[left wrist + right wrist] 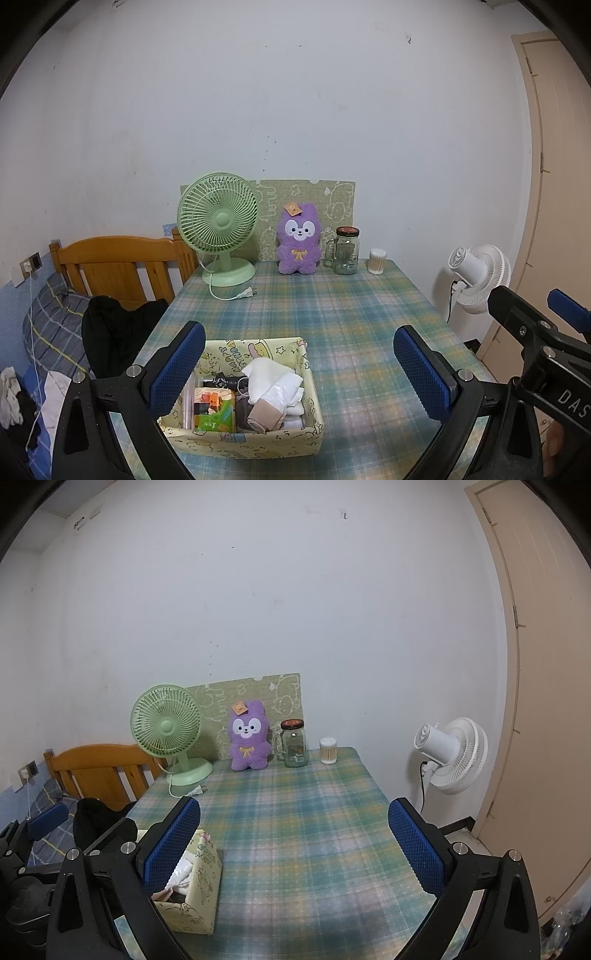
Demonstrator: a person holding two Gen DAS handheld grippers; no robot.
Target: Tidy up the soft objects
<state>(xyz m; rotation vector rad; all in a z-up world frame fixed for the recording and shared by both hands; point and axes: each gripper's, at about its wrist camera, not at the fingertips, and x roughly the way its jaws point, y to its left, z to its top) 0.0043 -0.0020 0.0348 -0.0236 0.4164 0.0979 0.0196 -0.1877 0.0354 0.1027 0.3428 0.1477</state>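
Note:
A purple plush rabbit [298, 242] sits upright at the back of the plaid table, against a green board; it also shows in the right wrist view [248, 738]. A yellow cartoon-print fabric box [255, 439] stands at the table's near edge, holding white cloths [271, 380], a beige rolled cloth, dark items and a green packet. It shows at lower left in the right wrist view [201, 886]. My left gripper [299, 373] is open and empty, raised above the box. My right gripper [293, 849] is open and empty above the bare tablecloth, right of the box.
A green desk fan [218, 225] with loose plug, a glass jar mug [346, 251] and a cotton swab tub [377, 261] line the table's back. A wooden bed headboard [122, 262] and dark clothing stand left. A white floor fan [454, 755] and a door are right.

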